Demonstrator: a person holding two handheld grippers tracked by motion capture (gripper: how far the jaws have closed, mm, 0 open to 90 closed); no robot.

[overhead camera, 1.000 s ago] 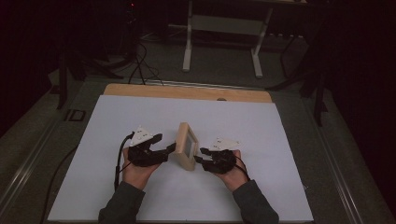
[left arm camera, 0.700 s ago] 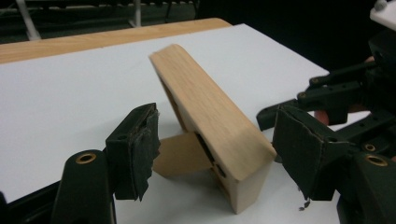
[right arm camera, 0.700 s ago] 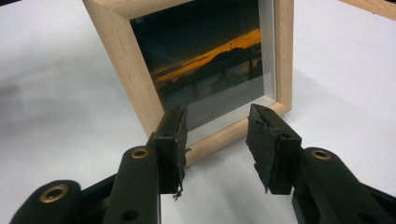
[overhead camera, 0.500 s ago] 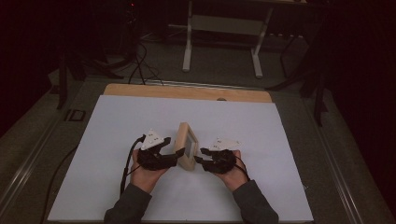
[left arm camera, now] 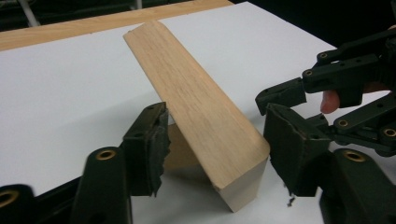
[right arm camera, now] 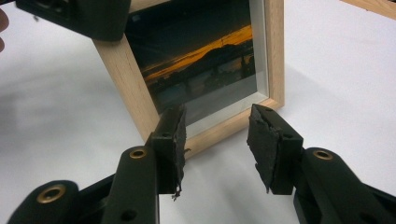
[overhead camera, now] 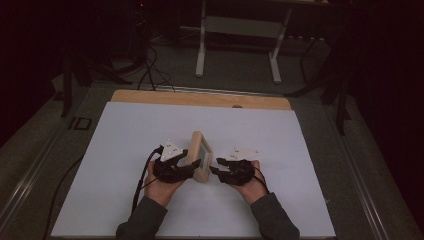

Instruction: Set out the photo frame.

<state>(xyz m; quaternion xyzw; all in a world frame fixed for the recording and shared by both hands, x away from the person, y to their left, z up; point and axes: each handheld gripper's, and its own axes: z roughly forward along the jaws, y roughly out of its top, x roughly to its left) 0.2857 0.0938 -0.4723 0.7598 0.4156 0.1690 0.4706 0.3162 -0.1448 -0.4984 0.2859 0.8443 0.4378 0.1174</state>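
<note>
Two claws meet over a white rectangular tabletop (overhead camera: 125, 150) with a bare wooden strip (overhead camera: 200, 99) along its far edge, in a dark room where cables (overhead camera: 150, 70) and a pale metal stand (overhead camera: 237, 30) occupy the floor beyond. Between them stands a light wooden picture frame holding a sunset photograph (overhead camera: 199, 156). The left claw (left arm camera: 212, 140) straddles the frame's near corner, jaws just closing, seemingly not yet pressing. The right claw (right arm camera: 217, 140) gapes just before the frame's lower rail.

- Wide bare white table top (overhead camera: 125, 150) all around the wooden picture frame (overhead camera: 199, 155).
- Hemmed in at its near end by left gripper (overhead camera: 186, 165) and right gripper (overhead camera: 216, 172).
</note>
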